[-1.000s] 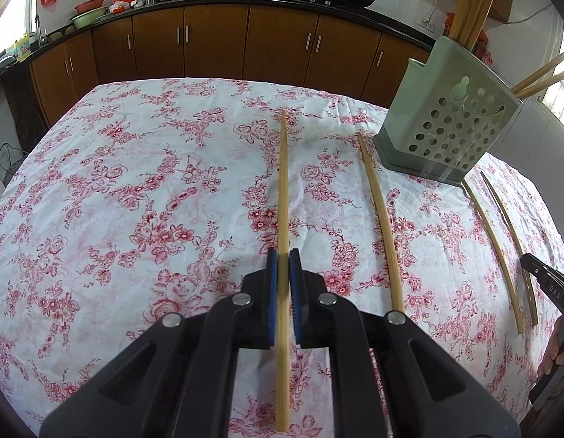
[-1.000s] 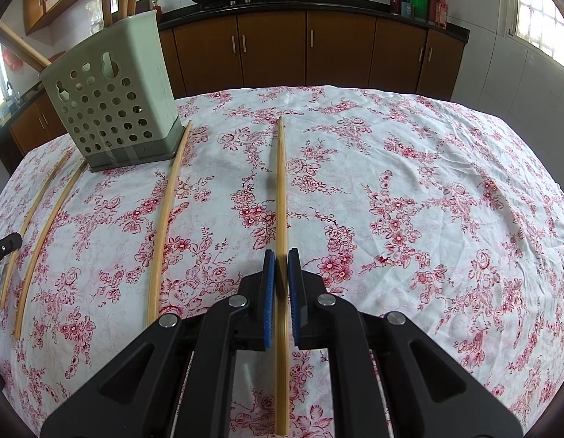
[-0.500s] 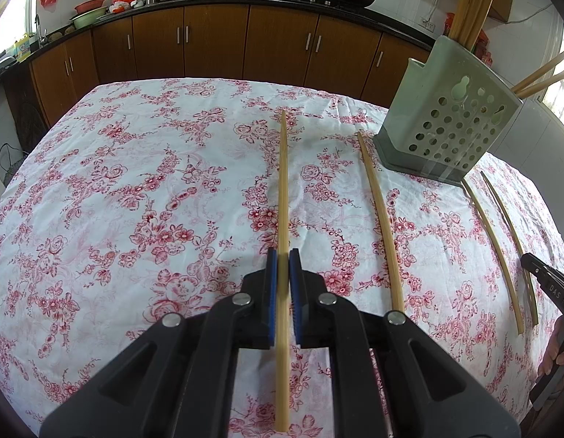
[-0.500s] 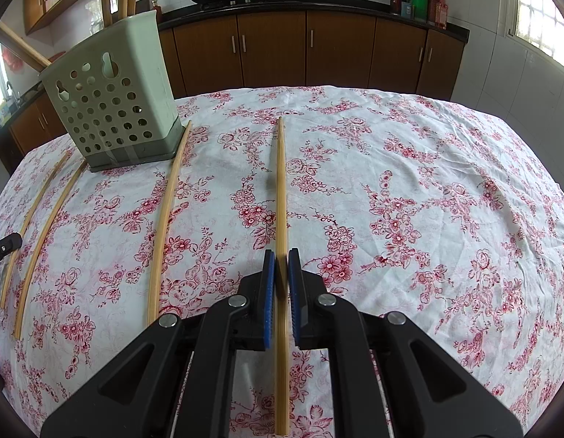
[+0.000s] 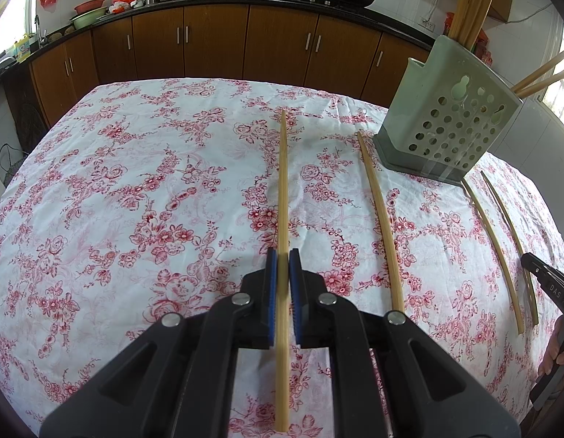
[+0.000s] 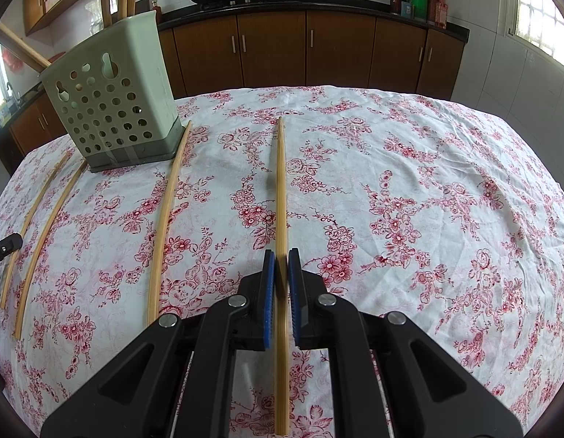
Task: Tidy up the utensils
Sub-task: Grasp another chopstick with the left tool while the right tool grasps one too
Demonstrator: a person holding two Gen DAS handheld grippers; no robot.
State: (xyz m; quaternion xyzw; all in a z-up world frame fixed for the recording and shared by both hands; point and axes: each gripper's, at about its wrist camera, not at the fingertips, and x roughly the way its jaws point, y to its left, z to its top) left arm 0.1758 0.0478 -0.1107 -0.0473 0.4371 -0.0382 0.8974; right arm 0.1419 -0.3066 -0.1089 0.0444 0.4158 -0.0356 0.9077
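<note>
**Bamboo chopsticks clamped in both grippers over a floral cloth**

Bamboo is what each tool holds. The left gripper (image 5: 283, 255) has its blue-padded jaws closed almost fully onto a long pale bamboo chopstick (image 5: 282, 189), which runs straight ahead from between the pads and also trails back beneath the black gripper body. The right gripper (image 6: 282, 255) stands the same way, its blue pads pinched onto a second long bamboo chopstick (image 6: 280, 182) that points forward along the jaw line.

Both work above a white tablecloth printed with red roses (image 5: 135, 189). To the right of the left jaws, a loose bamboo chopstick (image 5: 378, 219) lies on the cloth, its far tip near the base of a pale green perforated plastic utensil holder (image 5: 451, 124). That holder stands ahead and to the right of the left jaws, with several chopsticks standing in it. Further right, beyond the holder's near corner, two thinner curved bamboo sticks (image 5: 495, 248) lie side by side.

From the right wrist, the same holder (image 6: 114, 106) sits ahead and to the left of the jaws, the loose chopstick (image 6: 167, 219) just left of the held one, and the curved pair (image 6: 44, 237) further left still.

Brown wooden kitchen cabinets (image 6: 307, 47) line the wall ahead of the jaws.
</note>
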